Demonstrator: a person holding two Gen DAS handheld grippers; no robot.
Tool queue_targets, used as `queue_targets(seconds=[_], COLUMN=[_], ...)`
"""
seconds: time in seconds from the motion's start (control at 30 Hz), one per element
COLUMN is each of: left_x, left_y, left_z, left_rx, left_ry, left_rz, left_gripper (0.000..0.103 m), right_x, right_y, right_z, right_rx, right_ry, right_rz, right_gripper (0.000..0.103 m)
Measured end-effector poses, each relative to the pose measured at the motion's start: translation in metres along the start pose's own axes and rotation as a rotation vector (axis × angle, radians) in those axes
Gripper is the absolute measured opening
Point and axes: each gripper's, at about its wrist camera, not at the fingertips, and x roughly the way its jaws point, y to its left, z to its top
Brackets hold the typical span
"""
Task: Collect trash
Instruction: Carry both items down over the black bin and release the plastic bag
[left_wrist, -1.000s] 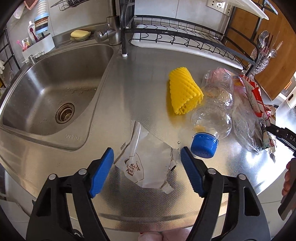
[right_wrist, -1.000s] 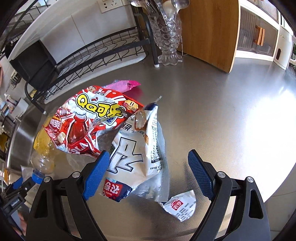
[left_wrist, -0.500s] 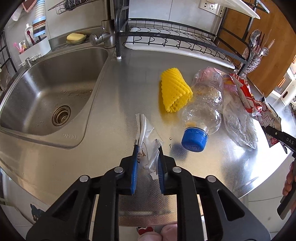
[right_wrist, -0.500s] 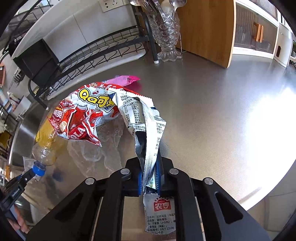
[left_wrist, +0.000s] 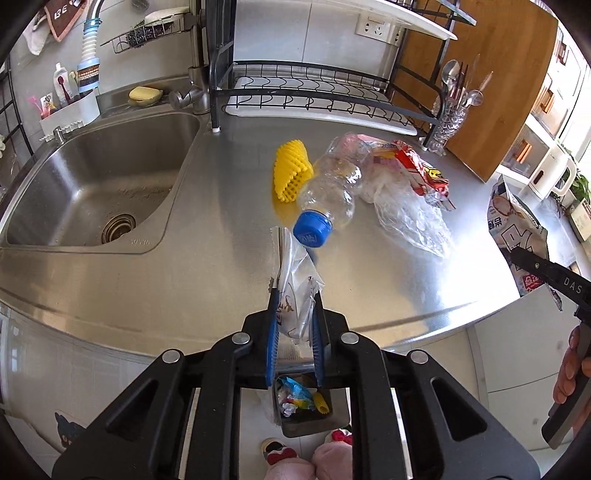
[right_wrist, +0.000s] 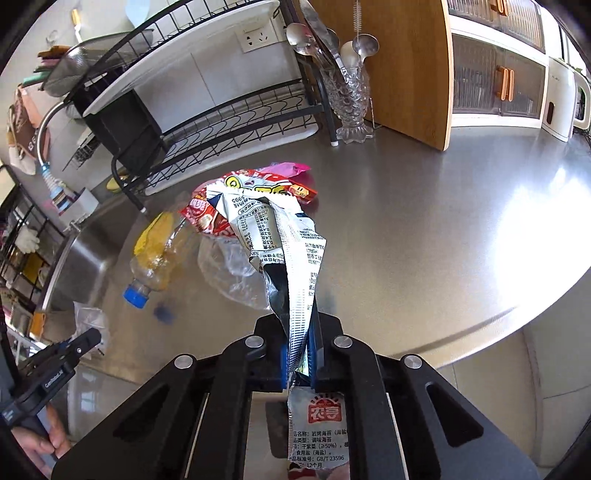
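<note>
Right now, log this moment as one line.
left gripper: shut on clear wrapper | right gripper: shut on silver packet | counter: bottle, yellow foam net | bin: below

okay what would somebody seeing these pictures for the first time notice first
Each gripper pinches trash: the left gripper a clear plastic wrapper, the right gripper a silver seaweed snack bag. Behind them on the steel counter lie a yellow foam net and a blue-capped bottle.
</note>
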Motion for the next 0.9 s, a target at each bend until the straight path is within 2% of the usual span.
queue_targets(seconds=[0.23,0.43,0.67,0.9], left_x=[-0.031,-0.037,-0.013,0.032], left_y=[-0.011,-0.016,-0.018,-0.025], left_z=[-0.039,-0.081,-0.133,-0.179], left_rx=[0.007,0.014,0.008,0.017], left_ry=[-0.001,0.05,0.161,0.246], left_rz=[-0.021,-0.037,-0.063,-0.078], left_gripper=[0.014,0.014,0.014,0.014], right_x=[-0.029,-0.039,-0.02,0.026], right_y=[0.015,0.022,0.023,0.014], right_z=[-0.04,-0.084,-0.139,-0.181], right_rx=[-0.027,-0.035,-0.033,0.012], right_ry=[0.02,0.074,0.19,0.327], right_rz=[0.036,0.05,0.046,0.048], right_gripper=[0.009,0.009,0.009,0.009])
